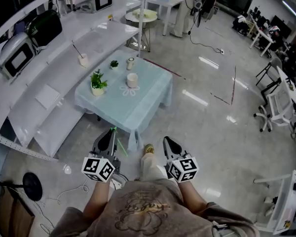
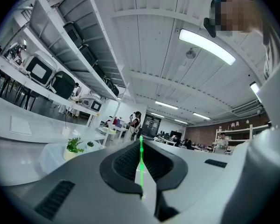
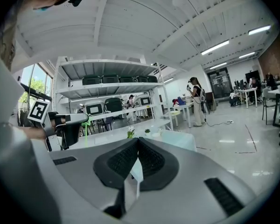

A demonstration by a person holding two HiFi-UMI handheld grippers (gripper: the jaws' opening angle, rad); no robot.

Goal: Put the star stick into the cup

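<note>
My left gripper (image 1: pixel 111 134) is shut on a thin green star stick (image 1: pixel 120 146), held low in front of my body and well short of the table. In the left gripper view the stick (image 2: pixel 141 162) runs straight up between the closed jaws of the left gripper (image 2: pixel 140 143). The white cup (image 1: pixel 132 80) stands on the pale blue tablecloth (image 1: pixel 148 100), far ahead of both grippers. My right gripper (image 1: pixel 167 142) is beside the left one, shut with nothing in it. The right gripper view shows the right gripper (image 3: pixel 138 142) and, at left, the left gripper (image 3: pixel 69 126) carrying the stick (image 3: pixel 86 127).
On the table are a potted plant (image 1: pixel 97 82), a tiny plant (image 1: pixel 114 63) and a small jar (image 1: pixel 130 63). A white counter (image 1: pixel 49 90) at left bears another cup (image 1: pixel 83 60) holding a stick. A round table (image 1: pixel 141 16) and a person (image 1: pixel 185 6) are farther back.
</note>
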